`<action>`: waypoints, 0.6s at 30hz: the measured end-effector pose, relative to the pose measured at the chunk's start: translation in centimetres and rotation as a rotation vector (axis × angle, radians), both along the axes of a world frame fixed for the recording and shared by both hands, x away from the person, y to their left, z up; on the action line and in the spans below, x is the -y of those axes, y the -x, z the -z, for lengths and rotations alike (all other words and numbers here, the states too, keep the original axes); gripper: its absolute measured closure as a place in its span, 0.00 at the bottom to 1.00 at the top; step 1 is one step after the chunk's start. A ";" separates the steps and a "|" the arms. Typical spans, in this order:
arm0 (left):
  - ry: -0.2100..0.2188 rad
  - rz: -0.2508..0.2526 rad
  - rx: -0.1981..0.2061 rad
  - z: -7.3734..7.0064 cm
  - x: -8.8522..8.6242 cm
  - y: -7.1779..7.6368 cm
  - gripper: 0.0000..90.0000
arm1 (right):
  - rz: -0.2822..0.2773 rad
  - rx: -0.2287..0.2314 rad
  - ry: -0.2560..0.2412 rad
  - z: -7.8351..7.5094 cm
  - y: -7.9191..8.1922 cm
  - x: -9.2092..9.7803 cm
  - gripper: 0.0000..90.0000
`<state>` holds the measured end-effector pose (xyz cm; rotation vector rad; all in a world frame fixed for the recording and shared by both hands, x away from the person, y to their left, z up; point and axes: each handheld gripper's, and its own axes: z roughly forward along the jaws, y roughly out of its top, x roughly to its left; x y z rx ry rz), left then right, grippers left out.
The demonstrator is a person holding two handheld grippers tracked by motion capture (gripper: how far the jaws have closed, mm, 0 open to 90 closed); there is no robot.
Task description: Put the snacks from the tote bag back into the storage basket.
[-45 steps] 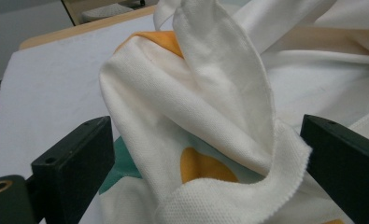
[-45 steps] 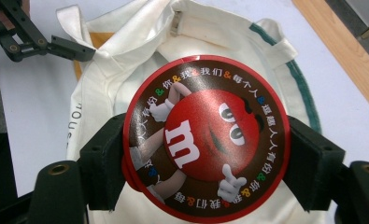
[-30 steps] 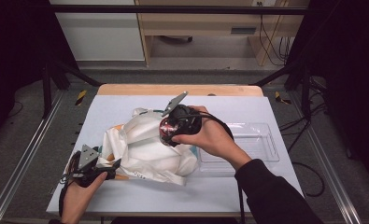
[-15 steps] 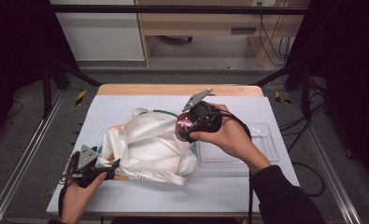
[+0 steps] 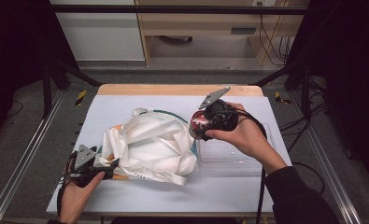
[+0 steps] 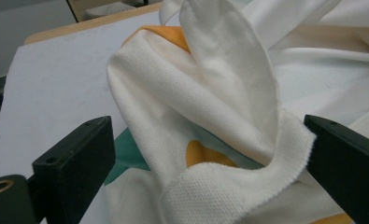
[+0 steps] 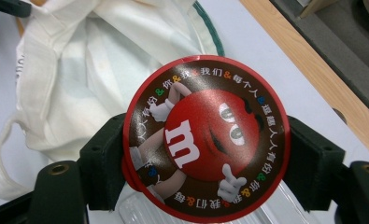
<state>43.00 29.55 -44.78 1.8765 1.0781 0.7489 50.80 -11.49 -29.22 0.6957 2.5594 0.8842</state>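
A crumpled white cloth bag with orange and green print lies at the table's middle. My left gripper sits at the bag's near-left corner. In the left gripper view its jaws stand open, with a fold of the bag lying between them and brushing the right one. My right gripper hovers at the bag's right edge, shut on a round brown-and-red M&M's candy tub. The tub's printed face sits clamped between the two black jaws, above the bag.
A clear plastic tray lies on the white table cover right of the bag, under the right hand. A wooden strip runs along the table's far edge. Metal rails flank both sides.
My right gripper has carried the candy tub rightward, from above the bag to its right edge by the tray. The left gripper has stayed put.
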 end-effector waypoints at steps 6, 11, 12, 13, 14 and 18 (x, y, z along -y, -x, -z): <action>0.000 0.003 0.008 -0.1 0.1 0.1 0.05 | 0.025 -0.010 0.007 0.3 -0.1 1.5 0.29; 0.000 0.002 0.007 -0.1 0.0 0.1 0.04 | 0.038 -0.017 0.012 0.7 -0.5 2.5 0.29; 0.001 0.002 0.006 -0.1 0.0 0.0 0.04 | 0.038 -0.018 0.012 0.8 -0.6 2.7 0.29; 0.001 0.002 0.007 -0.1 0.0 0.0 0.04 | 0.046 -0.019 0.010 0.9 -0.7 2.9 0.29; 0.000 0.002 0.007 -0.1 0.1 0.1 0.04 | 0.049 -0.022 0.012 1.0 -0.8 3.1 0.29; -0.007 0.006 0.008 -0.1 0.2 0.1 0.05 | 0.056 -0.025 0.018 1.2 -0.9 3.7 0.29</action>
